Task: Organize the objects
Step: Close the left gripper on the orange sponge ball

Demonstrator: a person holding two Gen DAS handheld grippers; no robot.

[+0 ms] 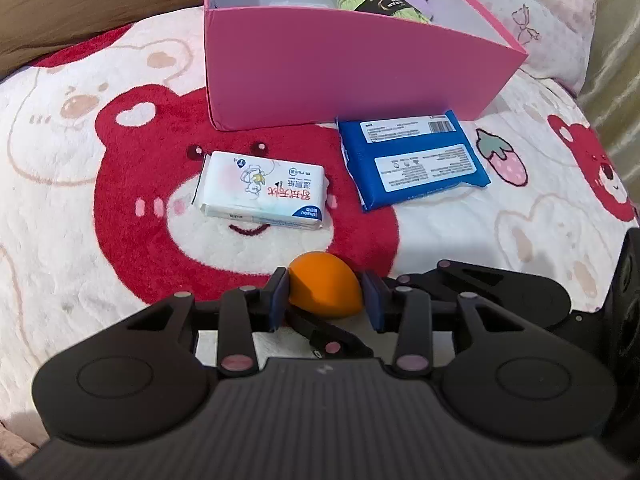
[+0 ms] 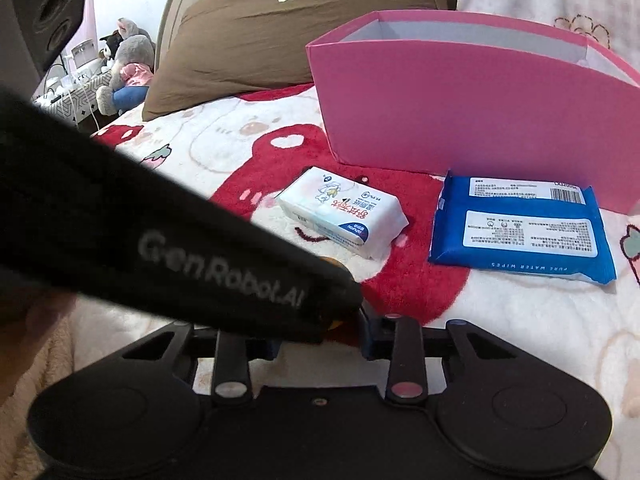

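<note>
A bed is covered with a white fleece blanket (image 1: 60,208) printed with red bears and strawberries. A brown pillow (image 2: 280,36) is seen at the head, with plush toys (image 2: 128,64) on a side unit beyond it.

A pink box (image 1: 340,76) stands open on the blanket; green yarn (image 1: 372,2) and a purple item are seen inside. Just before the box lie a white tissue pack (image 1: 264,194) and a blue wet-wipes pack (image 1: 416,164), apart from each other, the blue one nearly touching the box.

The left gripper (image 1: 326,294) is angled downward near the blanket, and its blue pads are pressed on either side of an orange egg-shaped sponge (image 1: 324,288).

The right gripper (image 2: 320,340) is also tilted downward, beside the left. Its fingers are largely hidden by the left gripper's black body; a sliver of the orange sponge is seen between them, but whether the pads press on it cannot be told.
</note>
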